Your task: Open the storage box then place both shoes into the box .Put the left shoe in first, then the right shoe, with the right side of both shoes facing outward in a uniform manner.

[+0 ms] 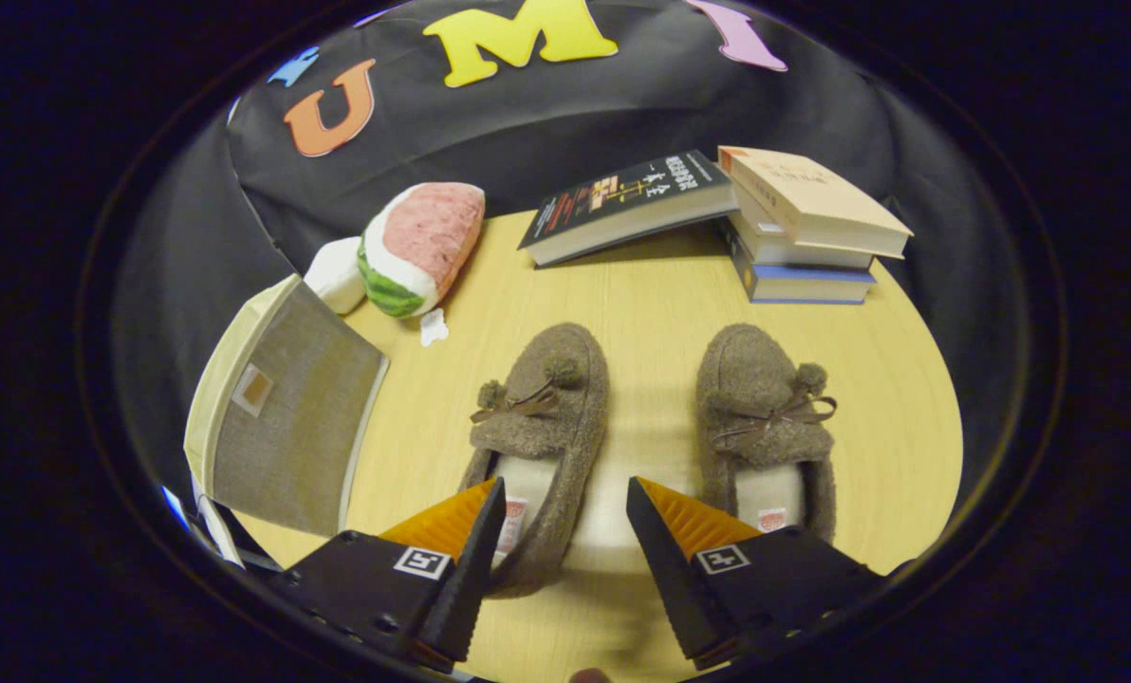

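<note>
- Two fingers (565,531) spread wide apart, pinching nothing, low over the desk (651,313).
- Two fuzzy brown shoes side by side on the desk, toes pointing away, each with a small bow and pom-poms.
- Left shoe (539,427) with its heel end just beside the left finger, partly behind it.
- Right shoe (767,417) with its heel end partly behind the right finger.
- One storage box (286,427) to the left of the left shoe, near the desk's edge, grey cloth face with a small tag; cannot tell if open.
- One watermelon slice plush toy (418,249) beyond the box, against the black wall.
- Four books far beyond the shoes: three in a stack (803,237), one dark book (627,204) leaning on that stack.
</note>
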A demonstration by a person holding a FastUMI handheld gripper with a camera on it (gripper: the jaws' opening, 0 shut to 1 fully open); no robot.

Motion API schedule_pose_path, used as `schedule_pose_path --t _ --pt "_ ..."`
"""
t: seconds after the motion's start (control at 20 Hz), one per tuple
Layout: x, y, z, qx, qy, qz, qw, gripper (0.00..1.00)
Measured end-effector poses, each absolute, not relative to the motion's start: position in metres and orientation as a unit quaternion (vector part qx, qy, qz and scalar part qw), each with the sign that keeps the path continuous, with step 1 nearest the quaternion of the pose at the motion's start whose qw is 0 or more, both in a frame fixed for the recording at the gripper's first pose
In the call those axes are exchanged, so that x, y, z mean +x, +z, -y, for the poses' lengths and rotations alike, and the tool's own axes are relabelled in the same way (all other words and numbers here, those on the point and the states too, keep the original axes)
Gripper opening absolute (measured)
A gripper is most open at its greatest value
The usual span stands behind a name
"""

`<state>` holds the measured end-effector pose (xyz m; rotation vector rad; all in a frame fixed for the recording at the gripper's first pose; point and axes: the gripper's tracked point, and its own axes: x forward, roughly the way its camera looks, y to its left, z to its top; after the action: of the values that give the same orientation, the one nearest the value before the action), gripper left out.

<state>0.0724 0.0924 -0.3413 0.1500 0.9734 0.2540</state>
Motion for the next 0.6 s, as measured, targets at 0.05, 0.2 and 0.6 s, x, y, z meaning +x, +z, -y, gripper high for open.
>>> schedule_pose_path --t 0.05,0.2,0.6 --pt "0.074 -0.348 -0.093 0.073 0.116 -0.473 0.87 0.7" --pt "0.073 -0.363 -0.1 0.092 0.113 -0.5 0.854 0.43" --pt "0.078 -0.36 -0.096 0.152 0.08 -0.523 0.835 0.0"
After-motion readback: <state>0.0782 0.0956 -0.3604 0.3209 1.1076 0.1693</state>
